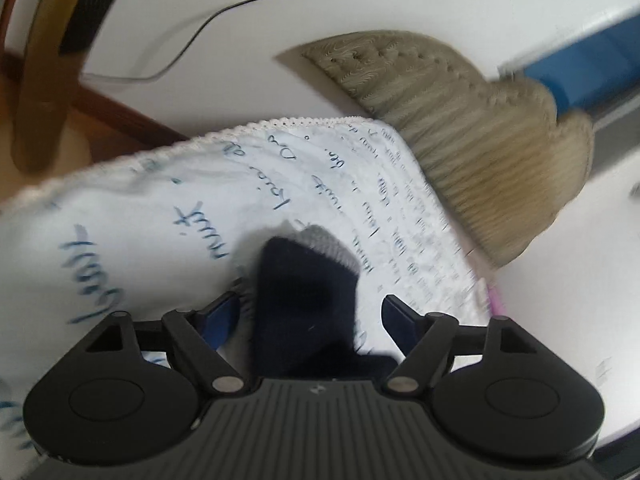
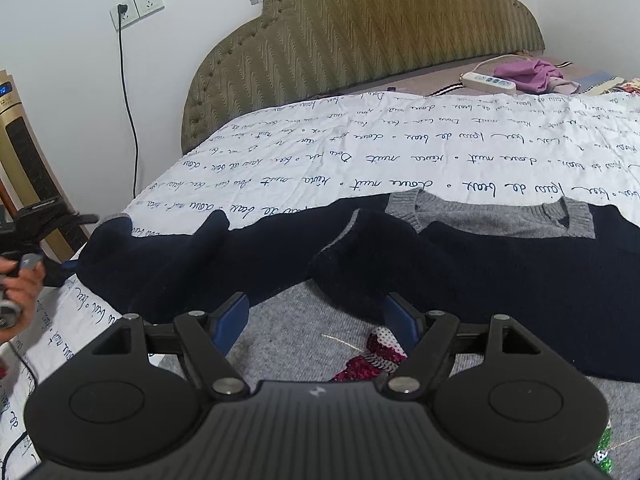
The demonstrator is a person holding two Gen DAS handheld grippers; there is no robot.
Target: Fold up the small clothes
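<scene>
Evidently you were midway through folding the sweater (image 2: 500, 264), which lay spread on the printed sheet (image 2: 360, 160) of the bed, one navy sleeve (image 1: 304, 300) trailing toward the bed's left edge. Your left gripper (image 1: 312, 316) straddled that sleeve, jaws released around it without pinching; your right gripper (image 2: 316, 320) hovered over the grey body, jaws released and empty. Next, I'd judge, the sleeve needed clamping and carrying inward. Open sheet lay beyond toward the headboard (image 2: 360, 40).
</scene>
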